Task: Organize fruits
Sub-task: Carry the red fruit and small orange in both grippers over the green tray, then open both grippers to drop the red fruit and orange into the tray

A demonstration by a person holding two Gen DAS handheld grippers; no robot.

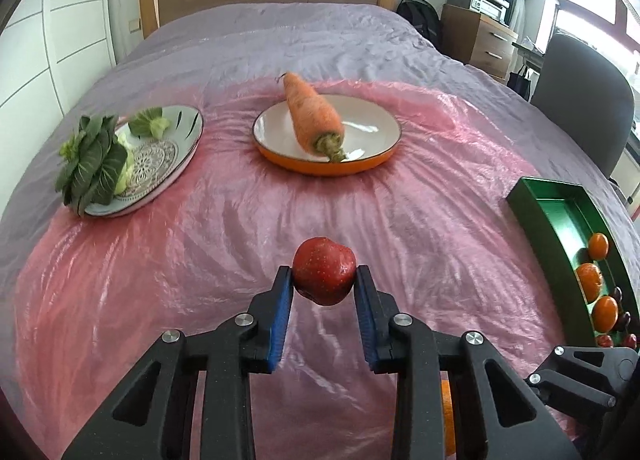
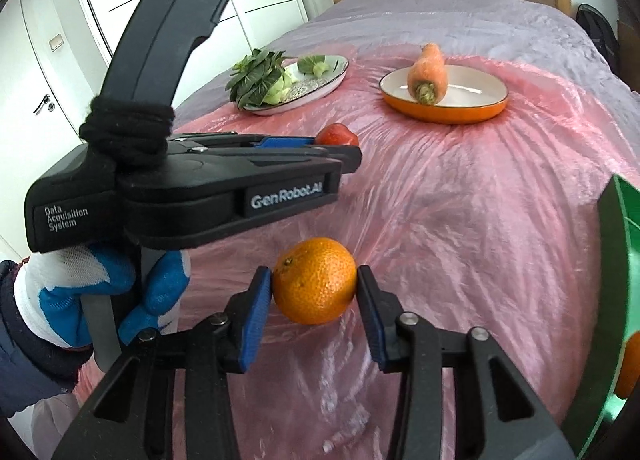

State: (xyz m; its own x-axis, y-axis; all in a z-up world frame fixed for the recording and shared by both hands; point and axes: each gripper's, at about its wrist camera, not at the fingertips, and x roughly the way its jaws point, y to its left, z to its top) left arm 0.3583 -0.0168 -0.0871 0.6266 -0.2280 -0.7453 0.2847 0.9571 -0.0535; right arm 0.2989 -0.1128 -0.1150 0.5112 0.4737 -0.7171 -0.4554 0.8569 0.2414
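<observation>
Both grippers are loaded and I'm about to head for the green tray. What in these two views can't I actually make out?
- Green tray: near end cut off by the left wrist view's edge and the right gripper; in the right wrist view only one edge shows.
- Small dark fruits in the tray: too small to identify.
- Red apple: in the right wrist view, mostly hidden behind the left gripper.
- Orange: its underside is unseen.

A dark red apple (image 1: 324, 276) with pale speckles sits between blue pads (image 1: 280, 320). At 3 o'clock, a green tray (image 1: 560, 211) holds orange mandarins (image 1: 590, 280). A grey plate (image 1: 160, 151) at 10 o'clock bears a lace-like medallion pattern; the carrot's plate (image 1: 320, 163) is orange outside, white inside.
</observation>
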